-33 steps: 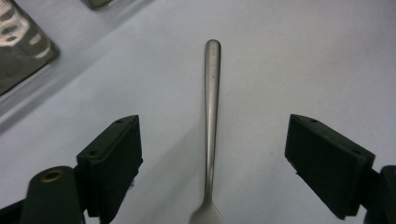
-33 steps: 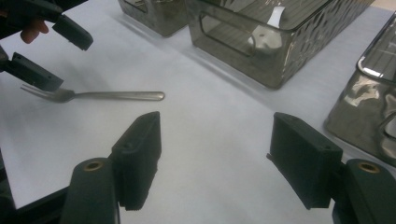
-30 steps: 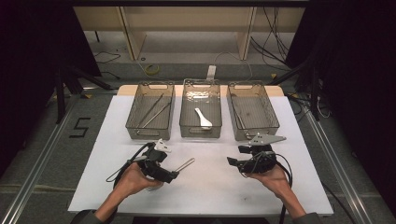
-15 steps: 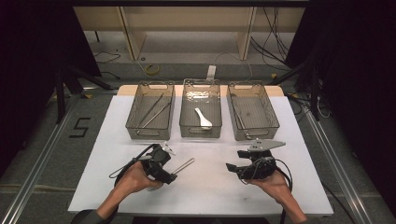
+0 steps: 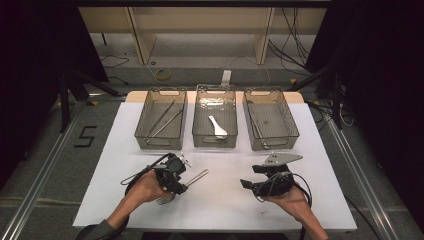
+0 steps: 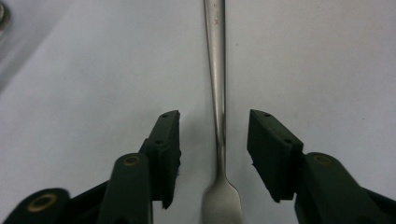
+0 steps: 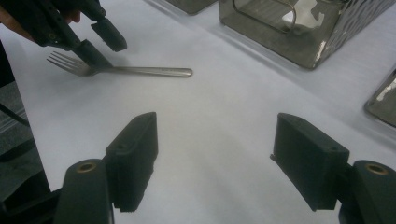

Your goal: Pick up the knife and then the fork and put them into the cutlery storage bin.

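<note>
The left gripper [image 6: 214, 154] straddled the handle of a fork [image 6: 217, 116] that lay flat on the white table [image 6: 327, 60]; its jaws had just been closing, yet both pads still stood off the metal with a gap on either side, so nothing was gripped. The handle ran straight ahead between the jaws, and the neck where it widens toward the tines sat just below the pads. By my judgement the pick-up was only beginning: the fork was bracketed but neither clamped nor lifted, and carrying it to a bin was all still to do.

The right gripper [image 7: 224, 163] waited with jaws wide apart and nothing between them, pointed across bare table toward the fork.

Beyond both grippers stood three clear bins in a row. In the high view the left bin [image 5: 161, 120] held long thin metal pieces, the middle bin [image 5: 215, 117] a white spoon [image 5: 218, 127], and the right bin [image 5: 270, 120] at least one slim item I could not identify.

The left gripper view gave the clearance at the pads, which the high view hid under the hand. The right gripper view showed the fork's tines [image 7: 63, 62] and the left gripper from the side.
</note>
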